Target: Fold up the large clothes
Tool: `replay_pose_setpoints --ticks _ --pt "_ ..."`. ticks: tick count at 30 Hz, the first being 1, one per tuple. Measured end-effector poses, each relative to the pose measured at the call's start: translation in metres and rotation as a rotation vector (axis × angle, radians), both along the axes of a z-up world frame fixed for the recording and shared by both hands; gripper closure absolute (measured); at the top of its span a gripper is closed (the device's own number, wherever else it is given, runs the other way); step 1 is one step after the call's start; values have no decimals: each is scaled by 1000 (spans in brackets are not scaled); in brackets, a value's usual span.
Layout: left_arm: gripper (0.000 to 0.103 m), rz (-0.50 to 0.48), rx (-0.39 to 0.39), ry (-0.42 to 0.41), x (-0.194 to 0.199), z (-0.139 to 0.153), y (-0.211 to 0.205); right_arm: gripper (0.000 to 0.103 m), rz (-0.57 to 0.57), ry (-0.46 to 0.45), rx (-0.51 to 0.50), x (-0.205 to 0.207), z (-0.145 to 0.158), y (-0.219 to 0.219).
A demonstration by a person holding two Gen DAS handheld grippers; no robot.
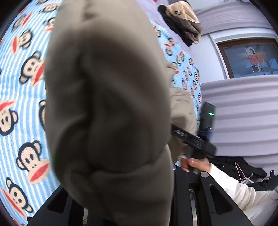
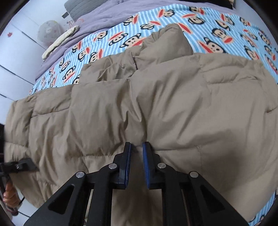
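Note:
A tan puffer coat (image 2: 156,97) lies spread across the bed on a blue striped monkey-print sheet (image 2: 217,31). My right gripper (image 2: 137,147) is shut on a fold of the coat at its near edge, blue pads pinching the cloth. In the left wrist view the coat (image 1: 107,104) hangs bunched right in front of the lens and hides my left gripper's fingertips; the cloth runs down between its black arms (image 1: 213,200). The right gripper's body (image 1: 196,140) shows beside the coat there, and the left gripper's body shows at the right view's left edge (image 2: 19,165).
A purple quilt (image 2: 97,19) and a grey pillow (image 2: 81,7) lie at the bed's far end. A pile of dark and tan clothes (image 1: 182,22) sits at the sheet's far edge. A window (image 1: 250,57) and lilac wall panels are to the right.

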State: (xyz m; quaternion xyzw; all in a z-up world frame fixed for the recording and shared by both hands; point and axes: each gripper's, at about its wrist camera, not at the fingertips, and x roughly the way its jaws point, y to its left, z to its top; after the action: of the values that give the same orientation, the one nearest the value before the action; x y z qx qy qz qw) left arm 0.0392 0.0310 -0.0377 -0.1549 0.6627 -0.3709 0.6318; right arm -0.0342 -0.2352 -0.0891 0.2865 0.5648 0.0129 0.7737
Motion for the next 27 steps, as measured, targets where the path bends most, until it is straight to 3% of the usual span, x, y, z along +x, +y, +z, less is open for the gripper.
replay_pose_setpoints --ticks 4,11,17,20,21,22,24,25,27 --pt "74 -51 23 -48 -13 41 -56 88 -17 19 111 5 -19 -12" --pt "74 -113 184 -142 -38 74 -164 92 -51 47 284 2 -43 -33" --pt "74 -118 254 -151 -53 75 -185 93 -41 99 386 -2 -41 -57" --pt "69 -119 286 -145 -53 69 -194 92 -53 50 393 -21 -18 -89" --pt "65 -123 286 -141 -54 67 -201 86 -69 31 383 -30 -10 -104" --pt "57 -128 284 -136 -54 59 -207 68 -94 17 372 -40 -3 -119" --pt "54 -148 287 -128 -55 48 -226 44 -160 -18 366 -64 8 -150" --pt "54 -166 290 -129 -55 41 -237 44 -190 -25 358 -77 12 -166" --pt "41 -209 265 -122 -57 29 -258 44 -236 -25 333 -100 16 -189"
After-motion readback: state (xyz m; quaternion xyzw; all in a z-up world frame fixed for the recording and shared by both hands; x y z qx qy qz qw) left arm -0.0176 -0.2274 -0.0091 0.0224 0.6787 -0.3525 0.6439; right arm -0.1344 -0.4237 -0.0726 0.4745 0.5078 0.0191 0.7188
